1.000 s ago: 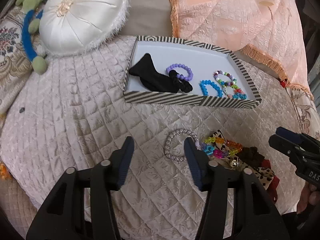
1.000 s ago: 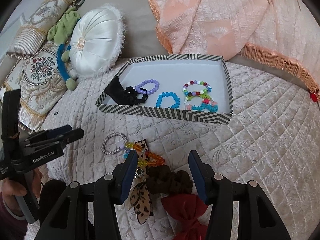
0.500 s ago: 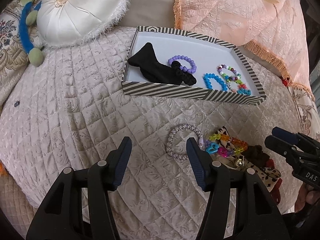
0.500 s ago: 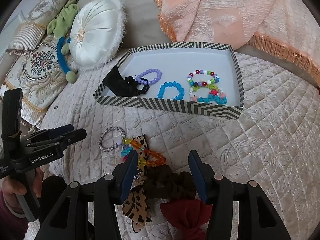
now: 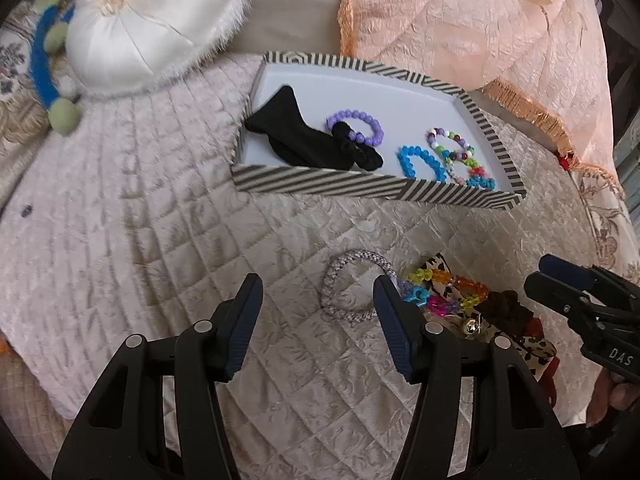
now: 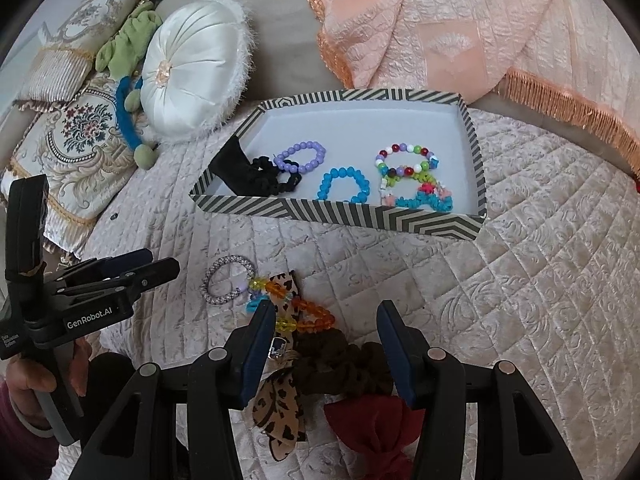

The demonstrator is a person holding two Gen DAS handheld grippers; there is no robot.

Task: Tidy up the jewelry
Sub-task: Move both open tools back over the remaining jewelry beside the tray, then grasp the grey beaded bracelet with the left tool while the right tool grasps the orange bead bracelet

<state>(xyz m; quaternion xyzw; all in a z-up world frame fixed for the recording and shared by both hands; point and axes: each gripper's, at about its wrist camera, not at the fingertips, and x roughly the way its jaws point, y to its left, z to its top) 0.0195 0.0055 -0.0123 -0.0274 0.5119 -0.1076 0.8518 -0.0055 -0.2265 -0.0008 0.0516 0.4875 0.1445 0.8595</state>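
Both the left gripper (image 5: 316, 300) and right gripper (image 6: 326, 330) hover spread wide and empty over the loose heap near the bedspread's (image 6: 540, 300) front edge, the silver bracelet (image 5: 354, 286) likely next for the striped tray (image 6: 332, 214), which already holds 4 bracelets.

red bow (image 6: 374, 436): partly behind right tool | leopard bow (image 5: 532, 352): mostly hidden | pillow (image 5: 12, 80): cut off
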